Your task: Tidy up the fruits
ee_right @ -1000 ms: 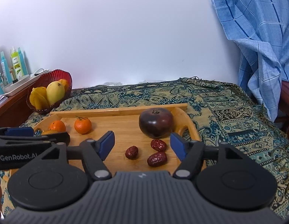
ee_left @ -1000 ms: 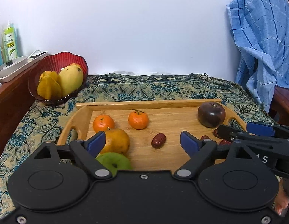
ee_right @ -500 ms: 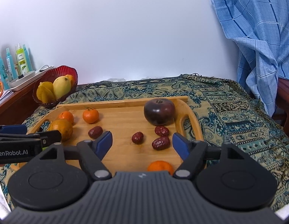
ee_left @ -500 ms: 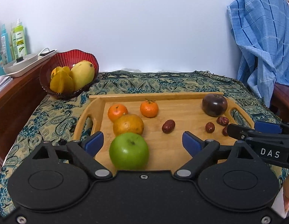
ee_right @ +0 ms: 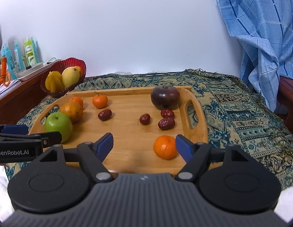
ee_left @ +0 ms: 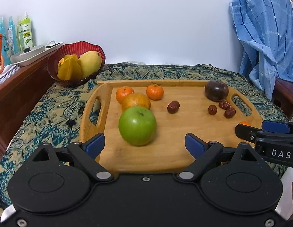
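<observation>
A wooden tray holds a green apple, an orange, two tangerines at the back, a dark purple fruit, several red dates and a tangerine at the near right. My left gripper is open and empty, just in front of the apple. My right gripper is open and empty, its right finger beside the near tangerine.
A red bowl with a mango and starfruit stands at the back left on the patterned cloth. A wooden shelf with bottles and a white tray is on the left. A blue cloth hangs over a chair on the right.
Both grippers have drawn back toward the tray's near edge. The apple and the near tangerine, hidden under the grippers before, now show in full. No fruit has moved.
</observation>
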A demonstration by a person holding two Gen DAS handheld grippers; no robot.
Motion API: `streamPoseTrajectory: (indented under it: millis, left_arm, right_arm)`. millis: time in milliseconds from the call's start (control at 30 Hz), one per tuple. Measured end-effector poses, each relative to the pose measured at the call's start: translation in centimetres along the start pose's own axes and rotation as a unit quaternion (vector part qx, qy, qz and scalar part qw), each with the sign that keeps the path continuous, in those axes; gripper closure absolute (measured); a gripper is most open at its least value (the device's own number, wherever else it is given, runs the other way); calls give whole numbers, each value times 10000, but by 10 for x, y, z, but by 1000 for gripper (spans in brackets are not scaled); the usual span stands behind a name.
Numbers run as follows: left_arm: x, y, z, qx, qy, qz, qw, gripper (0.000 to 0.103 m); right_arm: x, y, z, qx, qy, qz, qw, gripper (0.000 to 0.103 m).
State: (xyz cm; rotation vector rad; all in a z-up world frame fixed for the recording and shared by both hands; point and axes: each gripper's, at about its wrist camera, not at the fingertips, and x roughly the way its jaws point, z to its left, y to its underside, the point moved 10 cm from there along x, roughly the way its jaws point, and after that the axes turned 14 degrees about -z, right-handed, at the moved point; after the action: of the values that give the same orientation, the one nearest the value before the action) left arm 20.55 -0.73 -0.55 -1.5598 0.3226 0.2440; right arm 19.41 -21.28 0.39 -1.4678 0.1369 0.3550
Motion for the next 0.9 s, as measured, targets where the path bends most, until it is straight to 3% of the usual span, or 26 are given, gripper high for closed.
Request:
streamPoseTrajectory:
  millis: [900]
  left_arm:
    - [-14, 48, 9, 85, -132, 262, 9995, 10]
  right_arm:
    - [-23, 47, -1, -176, 131, 321, 9992, 18]
